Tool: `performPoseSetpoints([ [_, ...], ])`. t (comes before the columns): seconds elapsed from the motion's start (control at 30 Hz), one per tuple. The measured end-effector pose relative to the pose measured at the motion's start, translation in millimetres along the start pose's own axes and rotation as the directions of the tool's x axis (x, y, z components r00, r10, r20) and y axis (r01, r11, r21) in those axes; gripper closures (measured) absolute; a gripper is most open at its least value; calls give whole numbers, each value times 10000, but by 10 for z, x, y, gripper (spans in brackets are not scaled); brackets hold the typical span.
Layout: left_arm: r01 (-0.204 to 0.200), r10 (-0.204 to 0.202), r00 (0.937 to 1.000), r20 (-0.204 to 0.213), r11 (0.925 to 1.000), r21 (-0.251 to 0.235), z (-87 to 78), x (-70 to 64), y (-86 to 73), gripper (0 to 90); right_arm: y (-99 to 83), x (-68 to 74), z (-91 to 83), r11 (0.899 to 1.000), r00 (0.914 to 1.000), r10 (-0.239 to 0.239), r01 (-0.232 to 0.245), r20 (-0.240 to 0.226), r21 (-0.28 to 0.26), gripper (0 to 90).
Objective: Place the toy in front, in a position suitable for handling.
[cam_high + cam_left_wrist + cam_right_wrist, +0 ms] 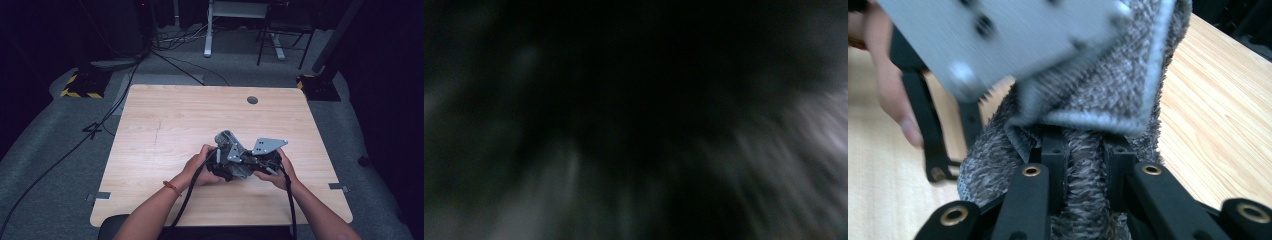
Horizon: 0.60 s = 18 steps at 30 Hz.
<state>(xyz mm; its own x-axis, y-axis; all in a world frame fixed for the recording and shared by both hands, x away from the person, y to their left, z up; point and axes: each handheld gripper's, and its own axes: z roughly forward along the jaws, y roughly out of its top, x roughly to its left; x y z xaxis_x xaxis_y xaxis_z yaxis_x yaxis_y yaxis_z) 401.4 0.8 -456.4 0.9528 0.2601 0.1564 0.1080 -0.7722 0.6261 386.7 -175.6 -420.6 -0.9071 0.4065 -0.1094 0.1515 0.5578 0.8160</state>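
Observation:
A grey terry cloth point(226, 136) is bunched up between the two grippers at the middle of the wooden table point(165, 120). My right gripper point(1084, 150) is shut on a fold of the cloth point(1118, 85), and the fabric runs down between its two black jaws. My left gripper point(223, 162) sits close against the right gripper point(260, 161), pressed into the same bundle. In the right gripper view its grey plate point(1008, 35) and the person's fingers point(890, 90) show at the upper left. The left gripper view is dark and blurred, so its jaws are hidden.
A round cable hole point(252, 100) sits near the table's far edge. Black cables point(187, 200) trail from both grippers toward the person. Beyond the table are floor cables, desk legs point(207, 30) and yellow-black striped stand bases point(80, 90).

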Motion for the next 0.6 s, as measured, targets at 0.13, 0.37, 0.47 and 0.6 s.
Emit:
performPoseSetpoints([
  [0.13,18,-18,10000,4,10000,23,-24,9,-9,337,-14,-10,-5,9998,9994,-152,148,297,122,769],
  [0.37,94,-95,9999,-90,9999,-136,-102,51,-35,338,-153,-228,-112,9991,9957,359,-377,851,196,771],
  [0.47,165,-170,9997,-151,9994,-316,-154,73,-50,337,-189,-273,-121,9983,9948,535,-552,869,172,772],
  [0.6,141,-143,9999,-25,9982,-587,-210,89,-70,337,-229,-323,-112,9965,9942,831,-837,679,67,771],
])
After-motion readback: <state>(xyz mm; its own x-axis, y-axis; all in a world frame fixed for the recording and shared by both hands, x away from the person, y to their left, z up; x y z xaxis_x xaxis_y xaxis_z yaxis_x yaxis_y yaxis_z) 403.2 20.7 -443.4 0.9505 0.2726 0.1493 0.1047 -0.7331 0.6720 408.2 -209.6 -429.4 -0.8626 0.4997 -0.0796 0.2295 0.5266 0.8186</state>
